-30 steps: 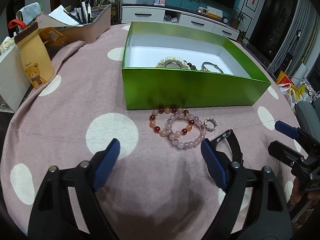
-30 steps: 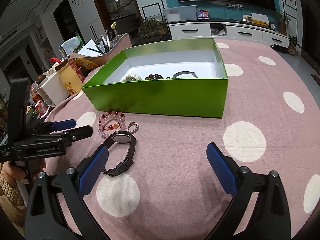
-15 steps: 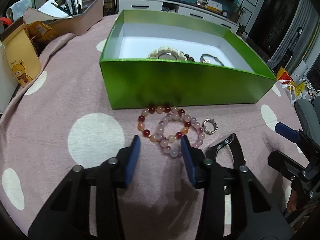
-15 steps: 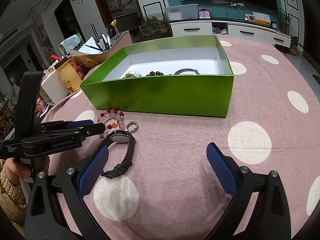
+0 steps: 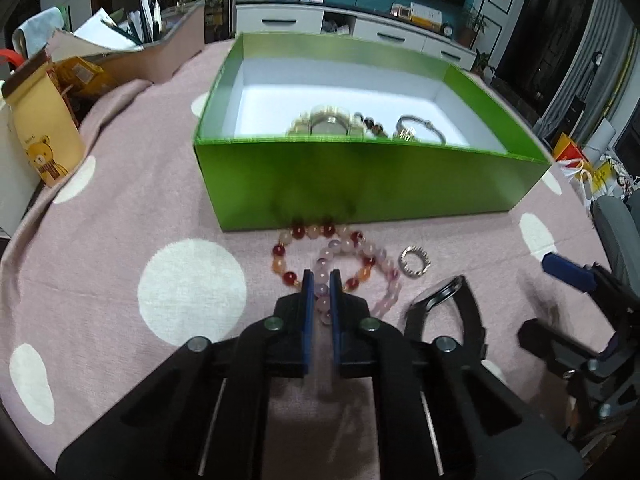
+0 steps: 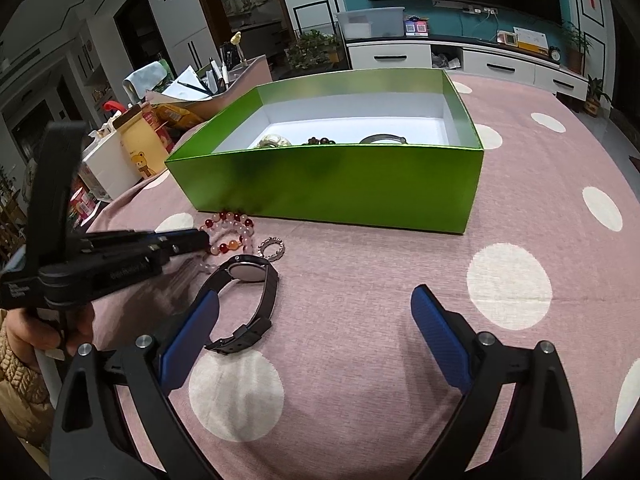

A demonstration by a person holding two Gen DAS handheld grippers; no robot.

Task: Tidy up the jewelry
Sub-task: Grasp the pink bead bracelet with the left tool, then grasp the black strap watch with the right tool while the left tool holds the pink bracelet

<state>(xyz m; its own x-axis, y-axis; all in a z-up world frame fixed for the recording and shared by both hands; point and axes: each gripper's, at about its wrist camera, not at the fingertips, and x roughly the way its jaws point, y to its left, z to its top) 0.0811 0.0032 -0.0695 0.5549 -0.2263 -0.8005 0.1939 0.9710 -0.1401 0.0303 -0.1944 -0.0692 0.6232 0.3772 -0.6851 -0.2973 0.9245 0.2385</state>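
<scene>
Two bead bracelets lie overlapped on the pink dotted tablecloth in front of the green box (image 5: 360, 184): a red and orange one (image 5: 298, 234) and a pale pink one (image 5: 384, 264). My left gripper (image 5: 321, 280) is shut on the near side of the pale pink bracelet, with beads showing between its blue pads. A small silver ring (image 5: 415, 263) and a black watch (image 5: 444, 292) lie just to the right. My right gripper (image 6: 314, 296) stands open above the cloth, beside the black watch (image 6: 250, 272), holding nothing. The box holds a cream bracelet (image 5: 326, 120) and a silver bangle (image 5: 420, 126).
A yellow bear-print bag (image 5: 44, 136) and a cardboard tray of pens and papers (image 5: 160, 40) stand at the table's far left. A white box (image 6: 108, 168) sits beside them. A person's hand (image 6: 48, 328) holds the left gripper's handle.
The left gripper's jaws went from wide apart to shut, and it moved forward onto the pale pink bracelet. The right gripper kept still and open.
</scene>
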